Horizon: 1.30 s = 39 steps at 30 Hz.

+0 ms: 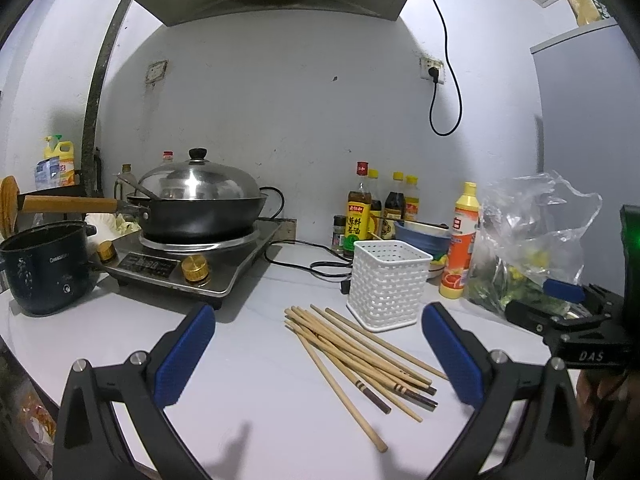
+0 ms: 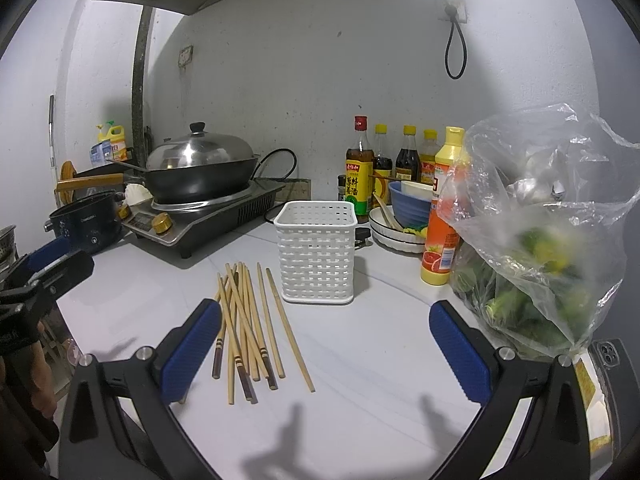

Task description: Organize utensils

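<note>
Both my hand-held grippers, left (image 1: 318, 354) and right (image 2: 326, 354), hang spread and empty; chopsticks (image 2: 250, 328) lie heaped just before the basket (image 2: 317, 252). Tangled sticks could scatter, I reckon.

Dim cool light, heavy fisheye vignette (bag (image 2: 552, 240) blurred), soft counter shadows.

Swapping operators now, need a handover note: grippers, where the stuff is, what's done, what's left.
Left gripper: jaws open, empty, held above the counter over the chopsticks.
Right gripper: jaws open, empty, just right of the pile.
Chopsticks: loose pile flat on the counter, in front of the basket and slightly to its left.
Basket: upright; nothing sticks out of it, inside not visible.
Done: nothing visible yet.
Left: pick up the chopsticks and stand them in the basket.
</note>
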Each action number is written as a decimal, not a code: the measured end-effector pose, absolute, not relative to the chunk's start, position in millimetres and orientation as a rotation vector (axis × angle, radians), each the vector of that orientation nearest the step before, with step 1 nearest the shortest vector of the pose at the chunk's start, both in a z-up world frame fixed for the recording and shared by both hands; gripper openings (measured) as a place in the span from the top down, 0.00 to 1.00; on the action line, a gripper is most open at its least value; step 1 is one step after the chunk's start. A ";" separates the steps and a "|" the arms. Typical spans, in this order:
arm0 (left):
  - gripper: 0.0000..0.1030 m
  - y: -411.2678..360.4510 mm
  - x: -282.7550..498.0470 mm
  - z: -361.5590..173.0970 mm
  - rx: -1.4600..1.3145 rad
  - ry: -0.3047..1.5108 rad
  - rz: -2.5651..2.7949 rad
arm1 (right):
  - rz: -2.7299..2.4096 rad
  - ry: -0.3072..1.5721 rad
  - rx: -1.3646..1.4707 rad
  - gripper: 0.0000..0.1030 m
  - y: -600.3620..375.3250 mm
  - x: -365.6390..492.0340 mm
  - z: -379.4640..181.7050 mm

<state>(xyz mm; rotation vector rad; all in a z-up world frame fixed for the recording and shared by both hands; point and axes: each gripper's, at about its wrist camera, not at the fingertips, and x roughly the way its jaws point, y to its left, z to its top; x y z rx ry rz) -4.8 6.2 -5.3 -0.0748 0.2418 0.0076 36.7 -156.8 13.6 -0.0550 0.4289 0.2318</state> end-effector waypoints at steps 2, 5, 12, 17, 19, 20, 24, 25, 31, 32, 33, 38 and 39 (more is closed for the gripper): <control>0.00 6.6 -5.7 -5.8 -0.078 0.243 0.008 | 0.232 0.429 -0.055 0.00 -156.7 36.8 13.4; 0.00 6.4 -5.2 -5.4 -0.077 0.243 0.009 | 0.232 0.428 -0.055 0.00 -157.0 36.6 13.2; 0.00 8.1 -5.2 -5.2 -0.077 0.242 0.019 | 0.230 0.428 -0.055 0.00 -157.2 36.5 13.6; 0.00 8.5 -6.2 -5.7 -0.075 0.244 0.020 | 0.227 0.428 -0.055 0.00 -158.8 35.2 12.9; 0.00 8.6 -6.1 -5.7 -0.076 0.244 0.019 | 0.227 0.429 -0.055 0.00 -158.9 35.1 12.6; 0.00 8.4 -6.1 -5.8 -0.076 0.243 0.020 | 0.228 0.430 -0.055 0.00 -158.8 35.5 13.1; 0.00 9.8 -8.0 -6.3 -0.081 0.234 0.033 | 0.227 0.432 -0.057 0.00 -158.5 36.1 12.9; 0.00 10.2 -7.8 -6.5 -0.082 0.233 0.035 | 0.227 0.434 -0.058 0.00 -158.6 36.6 12.6; 0.00 13.0 -0.1 -8.6 -0.080 0.253 0.039 | 0.226 0.452 -0.063 0.00 -156.7 44.1 10.2; 0.00 14.2 1.4 -8.8 -0.084 0.257 0.038 | 0.229 0.461 -0.068 0.00 -155.3 47.3 9.3; 0.00 16.0 3.1 -8.9 -0.087 0.262 0.037 | 0.235 0.471 -0.076 0.00 -153.6 50.2 8.2; 0.00 33.9 12.1 -14.3 -0.111 0.296 0.042 | 0.280 0.536 -0.162 0.00 -134.7 71.6 0.4; 0.00 38.8 13.7 -15.8 -0.119 0.304 0.047 | 0.287 0.545 -0.173 0.00 -130.5 76.0 -0.9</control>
